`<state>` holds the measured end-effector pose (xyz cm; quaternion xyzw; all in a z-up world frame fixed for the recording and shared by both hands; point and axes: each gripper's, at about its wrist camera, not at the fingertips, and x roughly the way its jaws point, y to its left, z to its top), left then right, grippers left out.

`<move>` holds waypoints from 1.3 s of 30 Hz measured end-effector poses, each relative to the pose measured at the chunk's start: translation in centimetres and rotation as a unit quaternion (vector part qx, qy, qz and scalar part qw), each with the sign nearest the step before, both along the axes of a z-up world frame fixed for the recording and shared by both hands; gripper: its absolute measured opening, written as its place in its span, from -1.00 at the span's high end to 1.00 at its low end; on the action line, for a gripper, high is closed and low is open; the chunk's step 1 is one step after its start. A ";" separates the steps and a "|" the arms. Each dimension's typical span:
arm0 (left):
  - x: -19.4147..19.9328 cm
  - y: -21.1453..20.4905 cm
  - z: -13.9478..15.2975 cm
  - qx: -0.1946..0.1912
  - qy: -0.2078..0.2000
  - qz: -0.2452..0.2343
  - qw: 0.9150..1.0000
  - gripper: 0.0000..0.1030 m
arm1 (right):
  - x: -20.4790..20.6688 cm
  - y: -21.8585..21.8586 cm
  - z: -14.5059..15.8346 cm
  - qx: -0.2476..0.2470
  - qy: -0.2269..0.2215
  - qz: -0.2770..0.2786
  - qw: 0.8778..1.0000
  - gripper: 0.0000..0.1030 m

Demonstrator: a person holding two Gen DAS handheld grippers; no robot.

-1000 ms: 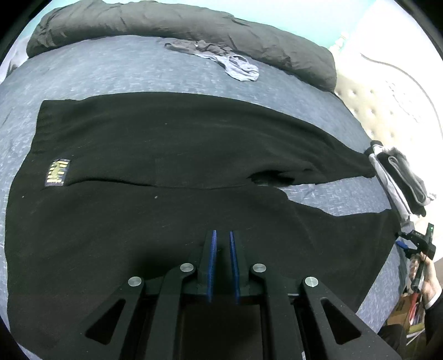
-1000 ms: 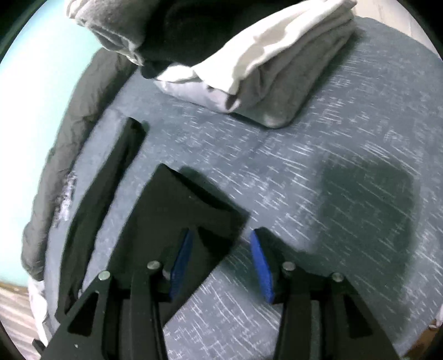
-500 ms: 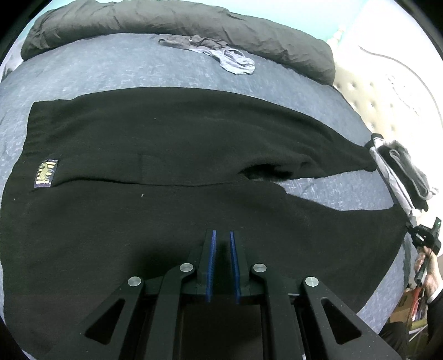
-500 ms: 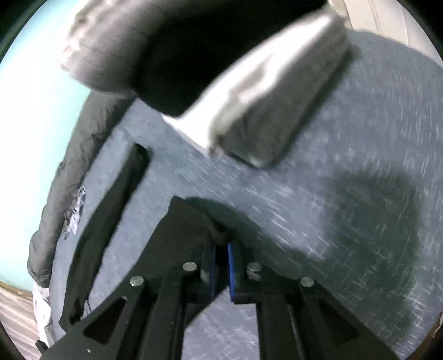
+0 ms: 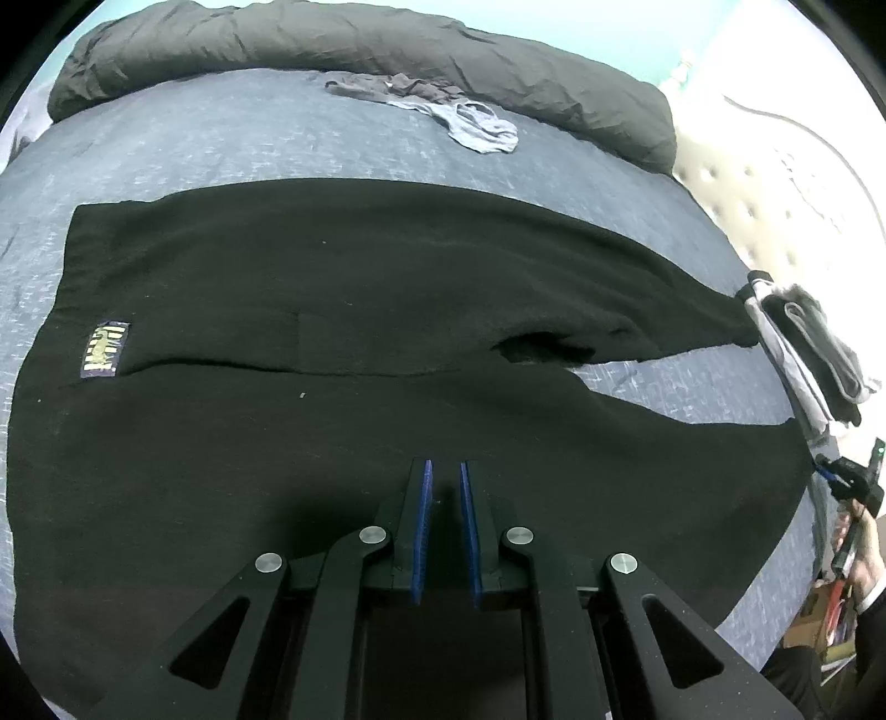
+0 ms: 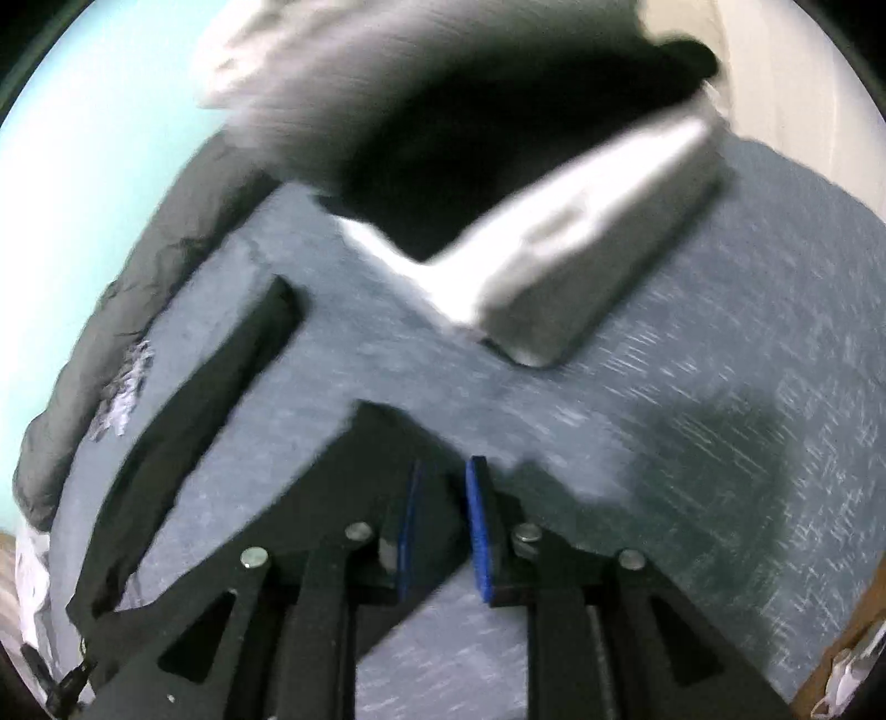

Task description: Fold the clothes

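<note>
black trousers (image 5: 343, 310), bedspread (image 5: 232, 133) — blue-grey, flecked

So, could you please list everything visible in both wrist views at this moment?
black trousers: one, black with a small yellow-and-purple label, spread flat across the bed, legs pointing toward the folded pile
bed cover: one, blue-grey speckled, under everything
duvet: one, dark grey, bunched along the far edge
small garment: one, grey, crumpled near the duvet
folded pile: one stack, white, grey and black, by the trouser leg ends
headboard: one, cream, tufted, past the bed
left gripper: black with blue pads, shut on the near trouser edge
right gripper: black with blue pads, shut on a trouser leg end
hand: one, at the far right, holding the other gripper
</note>
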<state>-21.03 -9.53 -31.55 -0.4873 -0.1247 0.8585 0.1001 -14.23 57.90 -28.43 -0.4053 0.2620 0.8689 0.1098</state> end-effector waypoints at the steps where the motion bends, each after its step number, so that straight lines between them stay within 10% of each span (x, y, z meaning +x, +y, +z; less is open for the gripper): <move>1: 0.0 -0.1 0.0 0.000 0.000 0.002 1.000 0.77 | -0.5 -1.0 0.6 0.001 0.006 0.018 1.000 0.65; 13: 0.3 -1.4 -0.6 0.003 0.000 0.014 1.000 0.59 | -10.6 -15.6 -0.8 -0.133 -0.002 0.167 0.977 0.22; 34: -1.3 -1.8 -0.5 0.014 0.006 0.020 1.000 0.59 | -20.7 -21.7 -7.4 -0.194 -0.044 0.100 0.975 0.14; 39: -2.1 -0.9 -0.6 0.013 0.004 0.014 1.000 0.59 | -20.8 -20.8 -7.8 -0.197 -0.026 0.106 0.974 0.86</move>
